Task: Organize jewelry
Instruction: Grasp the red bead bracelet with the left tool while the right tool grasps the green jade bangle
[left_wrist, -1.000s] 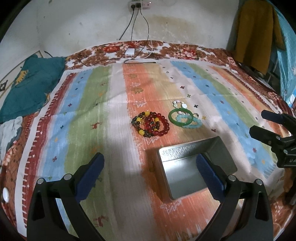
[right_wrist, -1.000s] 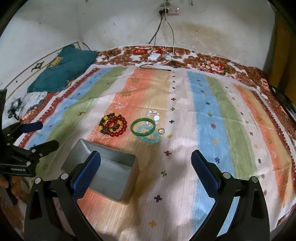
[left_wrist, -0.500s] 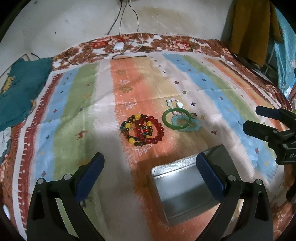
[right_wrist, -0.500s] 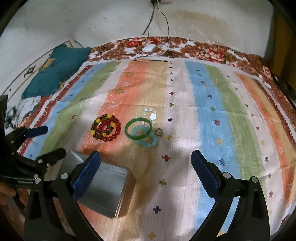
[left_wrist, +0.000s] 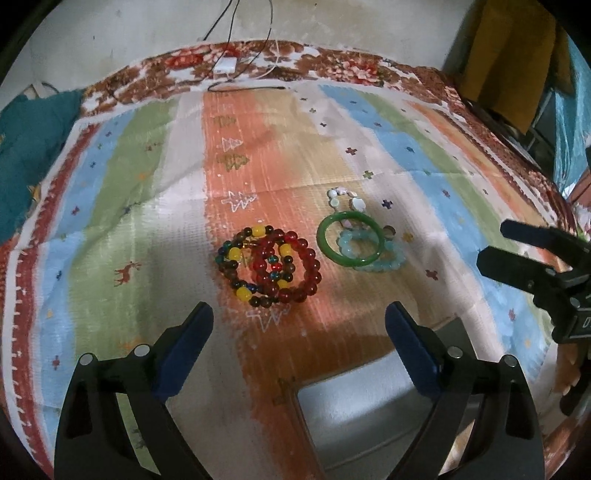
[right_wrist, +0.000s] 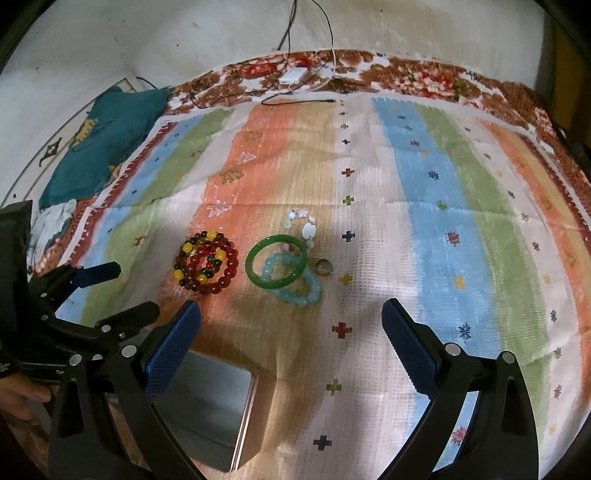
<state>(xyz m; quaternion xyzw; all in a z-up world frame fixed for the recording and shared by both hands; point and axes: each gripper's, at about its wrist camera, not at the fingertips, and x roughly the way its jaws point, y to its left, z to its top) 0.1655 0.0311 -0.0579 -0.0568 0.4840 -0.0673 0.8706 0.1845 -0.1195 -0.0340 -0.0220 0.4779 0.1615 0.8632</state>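
A pile of red, brown and yellow bead bracelets (left_wrist: 269, 266) (right_wrist: 207, 261) lies on the striped cloth. Right of it a green bangle (left_wrist: 350, 239) (right_wrist: 276, 262) overlaps a pale blue bead bracelet (left_wrist: 384, 258) (right_wrist: 301, 290), with a pale shell bracelet (left_wrist: 345, 197) (right_wrist: 303, 223) behind and a small ring (right_wrist: 323, 266) beside. An open silver tin (left_wrist: 373, 417) (right_wrist: 207, 406) sits in front. My left gripper (left_wrist: 299, 332) is open, just short of the bead pile. My right gripper (right_wrist: 291, 332) is open, just short of the bangle. Both are empty.
The striped cloth (right_wrist: 424, 206) covers a bed with a floral border. A white charger and black cables (right_wrist: 295, 79) lie at the far edge by the wall. A teal cloth (right_wrist: 99, 147) lies far left. Yellow fabric (left_wrist: 509, 59) hangs at far right.
Both grippers have moved forward and lower towards the jewelry, which now looks larger and nearer. The tin has slid to the bottom of both views. Both stay open.
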